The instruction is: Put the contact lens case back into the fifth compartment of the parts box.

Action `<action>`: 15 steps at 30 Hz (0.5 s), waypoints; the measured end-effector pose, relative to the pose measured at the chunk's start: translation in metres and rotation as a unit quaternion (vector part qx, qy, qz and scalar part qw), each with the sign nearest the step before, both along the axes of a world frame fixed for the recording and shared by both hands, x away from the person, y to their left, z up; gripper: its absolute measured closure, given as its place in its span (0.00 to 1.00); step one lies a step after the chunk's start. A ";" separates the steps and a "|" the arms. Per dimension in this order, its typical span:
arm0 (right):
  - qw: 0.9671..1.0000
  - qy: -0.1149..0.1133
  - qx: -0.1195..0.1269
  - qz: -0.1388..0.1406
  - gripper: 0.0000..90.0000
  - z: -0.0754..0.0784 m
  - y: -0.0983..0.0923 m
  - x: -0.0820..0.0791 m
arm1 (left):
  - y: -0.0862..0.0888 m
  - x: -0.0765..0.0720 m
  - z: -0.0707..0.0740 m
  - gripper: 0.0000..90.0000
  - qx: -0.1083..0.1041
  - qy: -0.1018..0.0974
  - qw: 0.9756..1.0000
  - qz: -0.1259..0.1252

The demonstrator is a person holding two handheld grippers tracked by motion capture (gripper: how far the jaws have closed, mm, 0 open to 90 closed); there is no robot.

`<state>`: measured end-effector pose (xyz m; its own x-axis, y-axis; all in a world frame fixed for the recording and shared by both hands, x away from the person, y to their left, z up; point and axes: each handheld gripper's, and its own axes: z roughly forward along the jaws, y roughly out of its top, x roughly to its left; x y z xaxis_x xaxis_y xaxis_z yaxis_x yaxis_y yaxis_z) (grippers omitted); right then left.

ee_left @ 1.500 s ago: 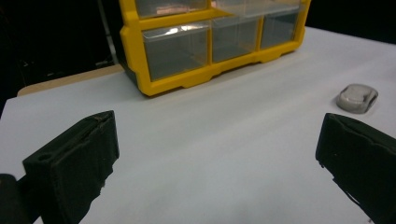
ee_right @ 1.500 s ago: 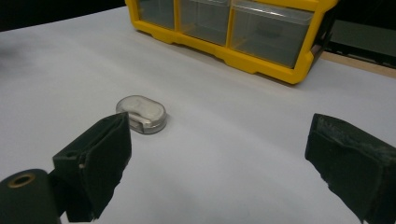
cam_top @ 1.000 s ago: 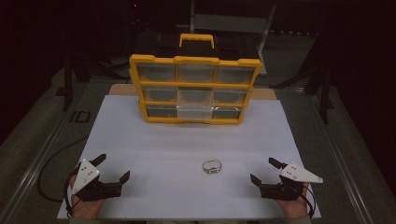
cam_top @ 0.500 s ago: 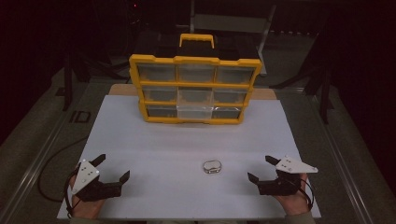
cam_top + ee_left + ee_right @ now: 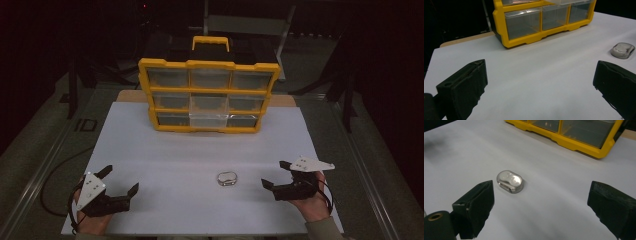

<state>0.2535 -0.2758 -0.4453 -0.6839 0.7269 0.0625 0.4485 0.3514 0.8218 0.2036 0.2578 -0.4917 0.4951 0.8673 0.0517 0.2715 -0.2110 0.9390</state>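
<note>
Two grippers rest at the near edge of the white worktop (image 5: 200,150), one in each of the person's hands. The left gripper (image 5: 120,182) sits at the near left corner, its black jaws spread wide with nothing between them; in the left gripper view (image 5: 539,82) only bare white surface lies in the gap. The right gripper (image 5: 278,174) sits at the near right, its jaws likewise spread wide and holding nothing, pointing toward the middle of the worktop.

Between the two, nearer the right gripper, lies a small rounded shiny metal piece (image 5: 227,178), flat on the worktop and touching neither gripper. In the right gripper view the metal piece (image 5: 510,181) lies just ahead of the jaws (image 5: 541,202), closer to the one at the left of that view and apart from it. In the left gripper view it (image 5: 623,50) shows at the far right edge, beyond the jaw on that side.

At the far side of the worktop stands a yellow plastic organiser box with clear drawers (image 5: 208,95), upright, three rows of three drawers, a yellow carry handle (image 5: 210,43) on top. The middle drawer (image 5: 208,119) of the bottom row looks paler than its neighbours and seems to stand out a little. The box is well apart from both grippers and from the metal piece.
</note>
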 end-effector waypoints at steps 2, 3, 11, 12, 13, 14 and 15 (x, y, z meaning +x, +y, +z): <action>1.000 -0.001 -0.015 0.008 0.08 0.004 0.007 0.004 | 0.000 0.000 0.000 0.00 0.001 0.002 1.000 -0.001; 1.000 -0.001 -0.025 0.010 0.08 0.005 0.009 0.006 | 0.000 0.000 -0.001 0.00 0.000 0.003 1.000 -0.001; 0.997 0.011 -0.066 0.040 0.08 0.013 0.026 0.019 | -0.002 0.001 -0.001 0.00 0.001 0.005 1.000 -0.003; 0.996 0.011 -0.071 0.044 0.08 0.014 0.028 0.021 | -0.002 0.001 -0.002 0.00 0.002 0.005 1.000 -0.004; 0.996 0.009 -0.080 0.047 0.08 0.016 0.030 0.022 | -0.003 0.001 -0.002 0.00 0.003 0.005 1.000 -0.004; 0.995 0.007 -0.084 0.049 0.08 0.017 0.032 0.023 | -0.003 0.001 -0.002 0.00 0.004 0.005 1.000 -0.005; 0.995 0.009 -0.088 0.052 0.08 0.019 0.034 0.025 | -0.003 0.001 -0.002 0.00 0.005 0.006 1.000 -0.005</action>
